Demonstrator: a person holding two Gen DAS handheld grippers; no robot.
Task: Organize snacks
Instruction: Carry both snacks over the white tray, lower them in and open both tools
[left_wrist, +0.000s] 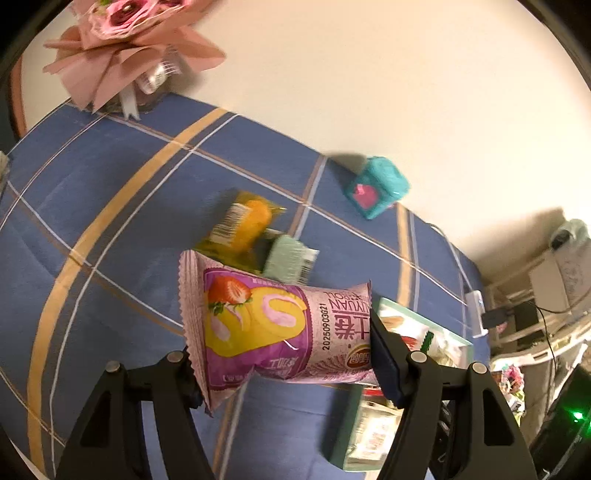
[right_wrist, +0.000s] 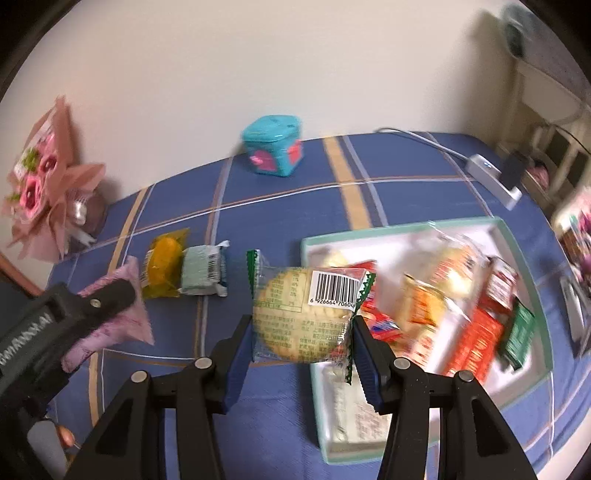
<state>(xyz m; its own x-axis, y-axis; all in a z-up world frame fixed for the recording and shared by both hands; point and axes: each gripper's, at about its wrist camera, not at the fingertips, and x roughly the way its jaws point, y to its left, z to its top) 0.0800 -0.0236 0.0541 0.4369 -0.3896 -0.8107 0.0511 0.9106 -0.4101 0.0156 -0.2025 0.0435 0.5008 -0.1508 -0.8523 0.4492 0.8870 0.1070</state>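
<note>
My left gripper (left_wrist: 284, 354) is shut on a purple strawberry cake roll packet (left_wrist: 273, 328) and holds it above the blue checked tablecloth (left_wrist: 110, 229). My right gripper (right_wrist: 301, 343) is shut on a clear packet with a round biscuit (right_wrist: 303, 314), held at the left edge of the mint-rimmed snack box (right_wrist: 517, 236). The box holds several red, orange and green packets. An orange snack packet (right_wrist: 164, 266) and a pale green packet (right_wrist: 203, 275) lie side by side on the cloth; they also show in the left wrist view, the orange packet (left_wrist: 243, 221) beside the green one (left_wrist: 290, 260). The left gripper with its purple packet (right_wrist: 110, 317) shows at the left of the right wrist view.
A teal cube-shaped box (right_wrist: 275, 146) with pink hearts stands near the wall. A pink paper bouquet (right_wrist: 44, 181) stands at the table's far left. A white power strip (right_wrist: 495, 177) with a cable lies at the far right edge. Shelving and clutter are beyond the table's right side.
</note>
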